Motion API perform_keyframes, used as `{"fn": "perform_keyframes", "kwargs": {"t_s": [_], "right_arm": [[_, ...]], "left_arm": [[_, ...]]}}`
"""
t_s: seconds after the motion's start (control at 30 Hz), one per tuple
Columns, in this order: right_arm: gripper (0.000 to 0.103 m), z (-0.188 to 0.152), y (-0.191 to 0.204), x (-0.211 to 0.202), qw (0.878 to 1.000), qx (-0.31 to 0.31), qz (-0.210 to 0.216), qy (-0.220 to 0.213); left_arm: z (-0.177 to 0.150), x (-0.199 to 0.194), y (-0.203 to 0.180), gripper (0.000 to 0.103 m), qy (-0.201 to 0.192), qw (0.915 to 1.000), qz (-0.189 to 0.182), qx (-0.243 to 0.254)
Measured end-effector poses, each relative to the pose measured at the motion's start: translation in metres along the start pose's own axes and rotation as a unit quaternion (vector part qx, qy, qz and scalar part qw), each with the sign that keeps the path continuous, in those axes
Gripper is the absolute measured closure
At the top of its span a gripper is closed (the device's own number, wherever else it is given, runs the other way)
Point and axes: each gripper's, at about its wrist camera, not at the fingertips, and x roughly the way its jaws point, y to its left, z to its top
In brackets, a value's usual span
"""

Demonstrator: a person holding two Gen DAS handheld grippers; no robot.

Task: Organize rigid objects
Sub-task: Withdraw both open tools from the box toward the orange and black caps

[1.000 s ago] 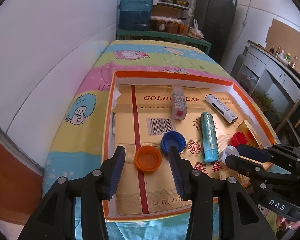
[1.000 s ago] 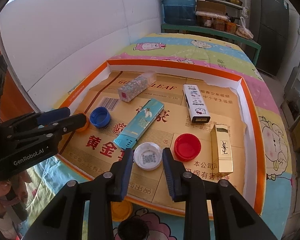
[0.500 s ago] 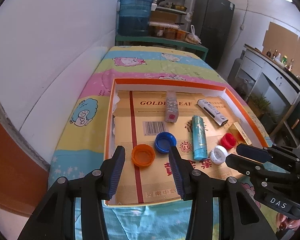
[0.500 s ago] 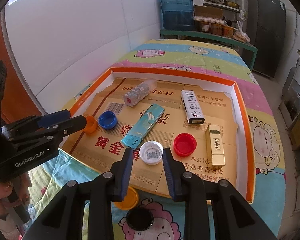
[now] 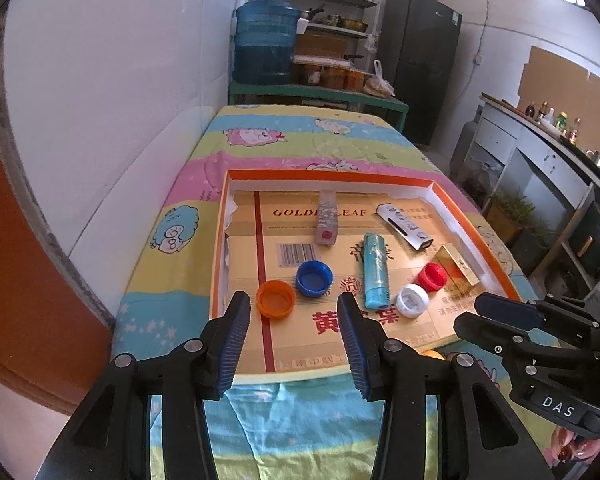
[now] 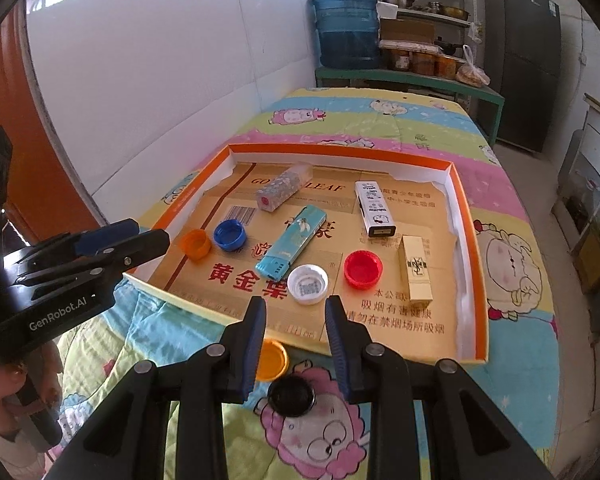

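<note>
An orange-rimmed tray (image 5: 492, 256) (image 6: 470, 240) lined with cardboard holds an orange cap (image 5: 275, 298) (image 6: 196, 243), a blue cap (image 5: 314, 278) (image 6: 229, 234), a white cap (image 5: 411, 299) (image 6: 308, 284), a red cap (image 5: 432, 276) (image 6: 363, 267), a teal lighter (image 5: 375, 269) (image 6: 292, 247), a speckled box (image 5: 327, 224) (image 6: 284, 192), a white box (image 5: 406, 226) (image 6: 375, 208) and a gold box (image 5: 460, 264) (image 6: 415, 272). My left gripper (image 5: 292, 344) is open and empty above the tray's near edge. My right gripper (image 6: 296, 344) is open and empty, near the front edge.
A yellow cap (image 6: 272, 360) and a black cap (image 6: 290, 396) lie on the cartoon-print cloth (image 6: 380, 128) in front of the tray. A white wall runs along the left. A water jug (image 5: 266, 46) and shelves stand at the far end.
Both grippers have pulled back and up from the tray, so the caps and boxes look smaller and farther. Both stay open and empty.
</note>
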Motion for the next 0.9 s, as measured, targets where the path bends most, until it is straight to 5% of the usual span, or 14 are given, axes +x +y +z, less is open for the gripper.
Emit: {"fn": "perform_keyframes", "kwargs": {"t_s": [0.9], "right_arm": [[0.072,-0.033,0.011,-0.063,0.999,0.002,-0.009,-0.032]], "left_arm": [[-0.026,-0.057,-0.021,0.056,-0.017,0.9996,-0.011,0.02]]}}
